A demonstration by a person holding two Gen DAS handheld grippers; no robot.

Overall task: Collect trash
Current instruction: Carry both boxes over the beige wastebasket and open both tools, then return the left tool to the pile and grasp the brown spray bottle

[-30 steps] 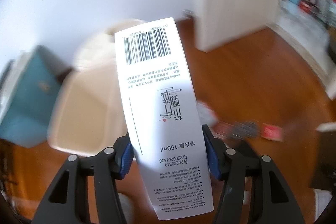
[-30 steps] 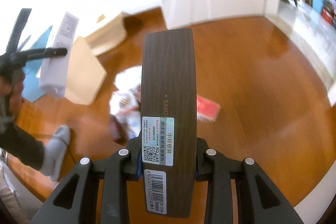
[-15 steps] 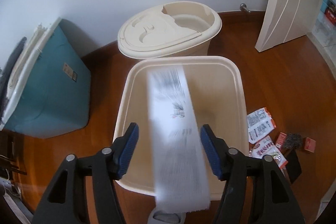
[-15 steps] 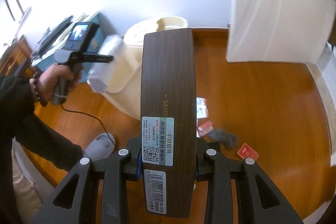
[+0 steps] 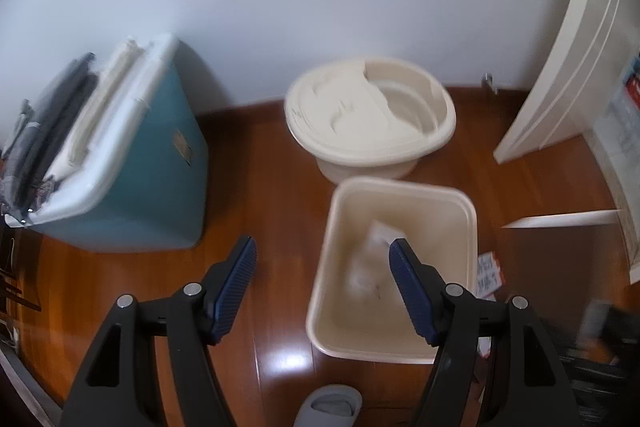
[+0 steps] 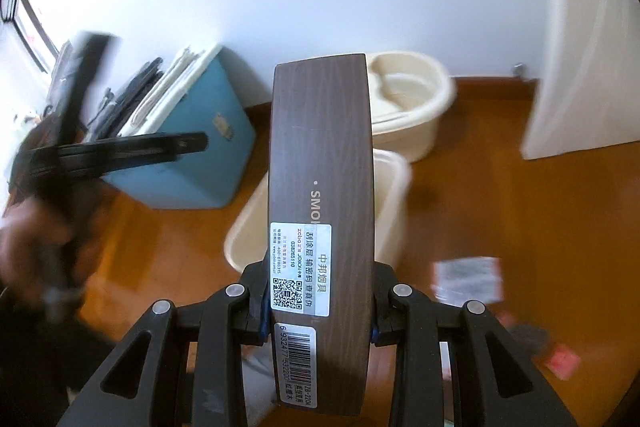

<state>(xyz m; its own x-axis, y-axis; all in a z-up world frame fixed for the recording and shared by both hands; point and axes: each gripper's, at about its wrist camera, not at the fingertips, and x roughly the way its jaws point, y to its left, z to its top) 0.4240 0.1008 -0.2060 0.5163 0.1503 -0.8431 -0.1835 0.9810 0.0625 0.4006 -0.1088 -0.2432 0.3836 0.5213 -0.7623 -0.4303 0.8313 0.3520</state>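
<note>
My left gripper (image 5: 323, 243) hangs over the wooden floor just left of the cream rectangular bin (image 5: 400, 185). Its jaws are opening and nothing is between the blue pads. The white printed carton (image 5: 370, 259) lies blurred inside the bin. In the right wrist view my right gripper (image 6: 318, 311) is shut on a long dark brown wood-grain box (image 6: 320, 155) with a QR sticker and a barcode. That box points at the same bin (image 6: 394, 195), which it partly hides. A person's hand (image 6: 36, 239) holds the other gripper at the left, blurred.
A teal storage box (image 5: 140, 179) stacked with papers stands at the left by the wall. A round cream tub with a lid (image 5: 372, 119) sits behind the bin. Small packets (image 5: 488, 273) and a red wrapper (image 6: 562, 361) lie on the floor at the right. A grey slipper (image 5: 330, 405) is below, a white door (image 5: 560, 67) at the right.
The white carton has left my left gripper and dropped into the bin, and those jaws have spread wider. Both grippers swung towards the bin; the right still holds the brown box.
</note>
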